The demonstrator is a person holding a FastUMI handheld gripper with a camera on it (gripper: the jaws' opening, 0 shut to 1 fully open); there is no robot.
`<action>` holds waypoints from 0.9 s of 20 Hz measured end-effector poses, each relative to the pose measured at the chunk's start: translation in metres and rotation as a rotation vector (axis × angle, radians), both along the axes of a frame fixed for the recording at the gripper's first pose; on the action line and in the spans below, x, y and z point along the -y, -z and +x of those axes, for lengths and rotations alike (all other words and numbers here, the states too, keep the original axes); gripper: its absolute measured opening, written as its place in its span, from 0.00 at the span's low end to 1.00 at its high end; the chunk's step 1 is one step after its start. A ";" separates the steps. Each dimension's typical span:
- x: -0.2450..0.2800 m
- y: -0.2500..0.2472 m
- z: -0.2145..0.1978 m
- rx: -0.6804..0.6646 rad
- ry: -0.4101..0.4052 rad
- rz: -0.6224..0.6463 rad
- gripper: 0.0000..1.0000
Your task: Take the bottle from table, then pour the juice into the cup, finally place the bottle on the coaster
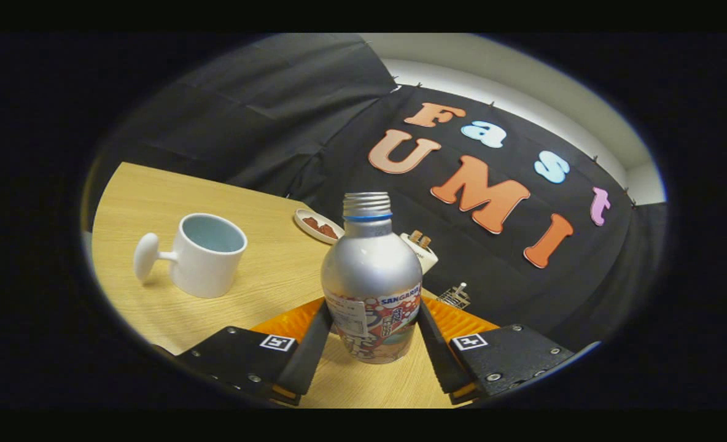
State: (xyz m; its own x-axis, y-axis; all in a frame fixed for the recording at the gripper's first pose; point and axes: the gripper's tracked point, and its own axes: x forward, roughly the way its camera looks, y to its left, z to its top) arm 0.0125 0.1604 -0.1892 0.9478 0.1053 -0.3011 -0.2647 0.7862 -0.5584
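Observation:
A silver bottle [373, 270] with a printed label and a blue ring under its open threaded neck stands upright between my fingers. My gripper [374, 313] is shut on the bottle, one finger pressing each side of its lower body. I cannot tell whether its base touches the wooden table [277, 276]. An orange ribbed coaster [462, 316] shows just behind the bottle on both sides. A white cup [207, 255] with a knob-shaped handle stands upright on the table, beyond my left finger and to the bottle's left. Its pale inside looks empty.
Beyond the bottle, a small oval dish [317, 226] holds reddish-brown pieces. A small white object with brown tops [420, 248] and a little wire item [455, 298] sit by the table's far right edge. The booth's black cloth wall hangs behind.

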 end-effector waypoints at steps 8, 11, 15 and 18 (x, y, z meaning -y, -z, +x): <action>-0.016 -0.006 0.001 0.088 -0.069 -0.212 0.77; -0.023 -0.012 0.002 0.122 -0.108 -0.310 0.78; -0.032 -0.020 0.007 0.181 -0.152 -0.417 0.78; -0.039 -0.021 0.009 0.200 -0.181 -0.468 0.78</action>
